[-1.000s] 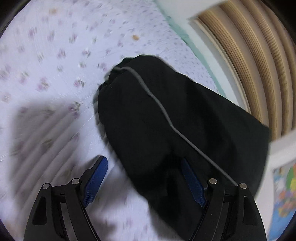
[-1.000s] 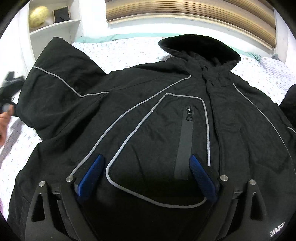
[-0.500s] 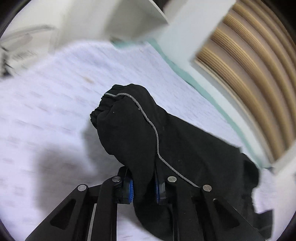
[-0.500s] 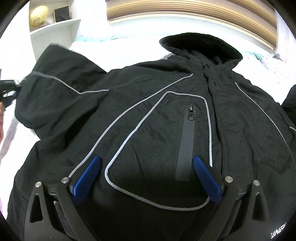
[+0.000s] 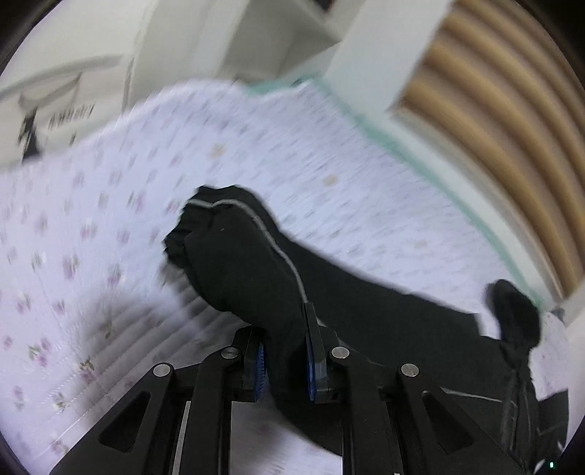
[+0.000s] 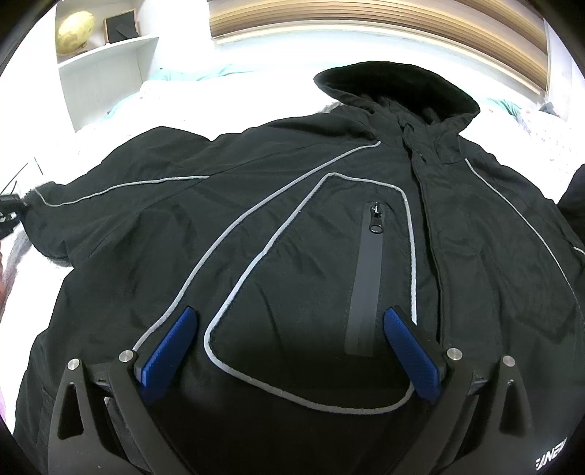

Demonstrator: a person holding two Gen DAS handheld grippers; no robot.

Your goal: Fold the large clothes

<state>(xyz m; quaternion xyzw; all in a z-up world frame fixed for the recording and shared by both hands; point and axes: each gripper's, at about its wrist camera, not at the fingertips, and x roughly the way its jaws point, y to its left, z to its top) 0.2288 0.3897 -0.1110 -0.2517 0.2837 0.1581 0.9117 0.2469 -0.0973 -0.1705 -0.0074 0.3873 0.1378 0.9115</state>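
Your left tongs are clamped on the sleeve of the black jacket, with the cloth pinched between the two blue pads. The sleeve stands up from the tongs, and its cuff points toward the far side of the bed, above the flowered sheet. A thin grey stripe runs along the sleeve down to the tongs. This view is blurred.

Your right tongs stand wide apart over the chest of the jacket, and nothing is gripped between them; I cannot tell if the tips touch the cloth. The jacket lies spread with its front up on the bed. Its hood points toward the far edge, near the wooden blinds. The chest pocket zipper lies just beyond the right tongs. At the far left corner stands a white shelf.
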